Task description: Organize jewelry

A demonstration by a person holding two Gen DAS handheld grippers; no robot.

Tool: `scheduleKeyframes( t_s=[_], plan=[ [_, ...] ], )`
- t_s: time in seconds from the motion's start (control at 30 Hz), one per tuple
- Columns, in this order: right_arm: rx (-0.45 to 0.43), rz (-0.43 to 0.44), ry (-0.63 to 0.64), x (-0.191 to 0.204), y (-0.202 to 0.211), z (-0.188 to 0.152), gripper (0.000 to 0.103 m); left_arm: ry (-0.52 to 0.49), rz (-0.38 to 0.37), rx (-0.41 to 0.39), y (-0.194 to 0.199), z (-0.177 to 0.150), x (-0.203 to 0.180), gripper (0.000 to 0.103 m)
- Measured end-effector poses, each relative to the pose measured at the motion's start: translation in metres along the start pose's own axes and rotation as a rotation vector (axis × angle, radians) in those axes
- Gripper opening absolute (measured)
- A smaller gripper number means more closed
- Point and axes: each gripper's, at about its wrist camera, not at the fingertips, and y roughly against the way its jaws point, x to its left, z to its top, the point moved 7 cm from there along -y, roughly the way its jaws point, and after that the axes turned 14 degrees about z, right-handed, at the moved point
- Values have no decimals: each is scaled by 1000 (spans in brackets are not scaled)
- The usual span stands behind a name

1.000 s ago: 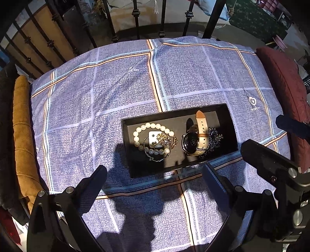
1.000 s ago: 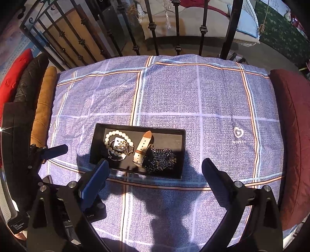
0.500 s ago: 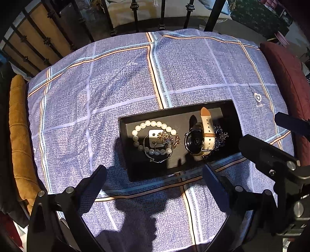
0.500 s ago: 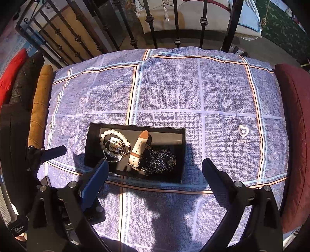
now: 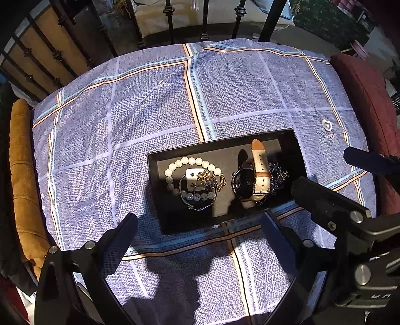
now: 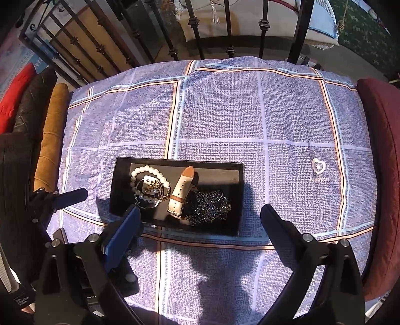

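A black rectangular tray (image 5: pixel 160 220) (image 6: pixel 115 185) lies on the checked purple bedspread. Inside it, a white pearl bracelet (image 5: pixel 192 161) (image 6: pixel 145 171) rings a card of gold and silver pieces (image 5: pixel 202 181) (image 6: pixel 150 188). To their right a watch with a cream strap (image 5: pixel 260 170) (image 6: pixel 181 193) leans against a dark chain heap (image 5: pixel 277 173) (image 6: pixel 212 207). My left gripper (image 5: pixel 198 225) hovers open just before the tray's near rim, nothing between its fingers. My right gripper (image 6: pixel 201 216) is open too, above the tray's near right part, holding nothing.
The bedspread (image 5: pixel 150 112) (image 6: pixel 250 120) covers a round surface. A black iron railing (image 5: pixel 170 22) (image 6: pixel 195 27) runs behind it. A mustard cushion (image 5: pixel 22 175) (image 6: pixel 50 130) lies on the left, a maroon one (image 5: pixel 367 100) (image 6: pixel 382 150) on the right. The other gripper's body (image 5: pixel 350 225) crowds the lower right.
Both grippers have drifted slightly forward and down toward the tray, so it looks a little larger and lower in each view. Both stay open; the jewelry has not moved.
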Motion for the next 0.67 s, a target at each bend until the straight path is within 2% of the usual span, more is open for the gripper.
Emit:
scheduleKeyframes(
  t_s=[0.07, 0.17, 0.43, 0.53, 0.67],
  plan=[
    [-4, 7, -4, 1, 1, 0, 95, -10, 24, -17, 3, 0, -1, 96],
    [-12, 9, -7, 1, 4, 0, 95, -32, 138, -45, 8, -3, -2, 96],
    [-22, 1, -10, 0, 9, 0, 95, -49, 12, -23, 10, -7, -15, 96],
    [-22, 3, -14, -1, 10, -1, 95, -9, 17, 5, 6, -9, -12, 96],
    [-21, 1, -14, -1, 10, -2, 95, -11, 18, 10, 5, -10, -11, 96]
  ],
)
